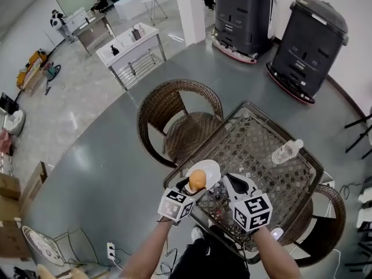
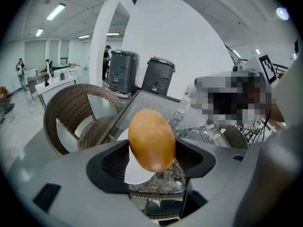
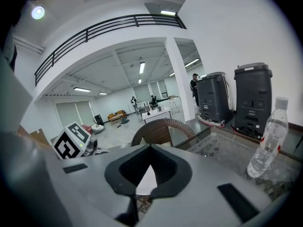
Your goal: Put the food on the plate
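An orange-brown, egg-shaped piece of food (image 1: 197,180) (image 2: 151,138) is held in my left gripper (image 1: 195,186) (image 2: 151,150), which is shut on it. It hangs just above a white plate (image 1: 213,170) (image 2: 134,172) at the near left corner of the glass-topped wicker table (image 1: 261,138). Whether the food touches the plate is hidden. My right gripper (image 1: 233,186) (image 3: 149,174) sits just right of the plate, shut, with nothing between its jaws. A sliver of the plate (image 3: 146,182) shows through them.
A clear water bottle (image 1: 286,151) (image 3: 266,138) lies on the table's far right side. One wicker chair (image 1: 180,118) stands at the table's left and another (image 1: 325,214) at its right. Two dark grey machines (image 1: 308,45) stand beyond by the wall.
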Demonstrator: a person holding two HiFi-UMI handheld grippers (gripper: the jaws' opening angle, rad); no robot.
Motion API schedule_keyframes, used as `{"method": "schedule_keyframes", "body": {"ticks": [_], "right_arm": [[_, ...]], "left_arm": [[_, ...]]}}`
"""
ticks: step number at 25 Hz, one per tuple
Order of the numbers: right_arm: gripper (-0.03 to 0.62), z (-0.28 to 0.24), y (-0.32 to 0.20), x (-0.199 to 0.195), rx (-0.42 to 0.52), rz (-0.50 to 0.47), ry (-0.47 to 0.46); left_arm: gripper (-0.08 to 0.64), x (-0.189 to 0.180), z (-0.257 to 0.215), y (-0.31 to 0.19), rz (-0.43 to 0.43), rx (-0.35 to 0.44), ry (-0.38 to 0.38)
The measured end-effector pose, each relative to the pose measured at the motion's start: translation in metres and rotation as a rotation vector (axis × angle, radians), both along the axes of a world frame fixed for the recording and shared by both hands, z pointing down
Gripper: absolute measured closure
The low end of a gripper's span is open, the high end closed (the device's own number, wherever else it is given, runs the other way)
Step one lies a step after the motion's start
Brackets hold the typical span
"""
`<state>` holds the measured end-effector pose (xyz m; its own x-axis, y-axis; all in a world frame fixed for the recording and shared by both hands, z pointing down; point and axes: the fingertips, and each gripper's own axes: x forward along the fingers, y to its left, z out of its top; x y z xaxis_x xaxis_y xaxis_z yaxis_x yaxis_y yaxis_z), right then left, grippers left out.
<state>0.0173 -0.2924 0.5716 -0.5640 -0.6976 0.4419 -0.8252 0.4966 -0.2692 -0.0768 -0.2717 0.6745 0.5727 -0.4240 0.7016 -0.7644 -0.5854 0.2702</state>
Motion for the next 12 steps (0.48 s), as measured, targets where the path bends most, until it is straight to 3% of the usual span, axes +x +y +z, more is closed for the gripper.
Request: {"method": "schedule_keyframes", "body": {"ticks": [12], "right_arm": [[0.589, 0.034, 0.005, 0.004, -0.080, 0.016, 0.027]], "left_arm": [[0.258, 0.012, 0.050, -0.016, -0.028, -0.110, -0.039]]}}
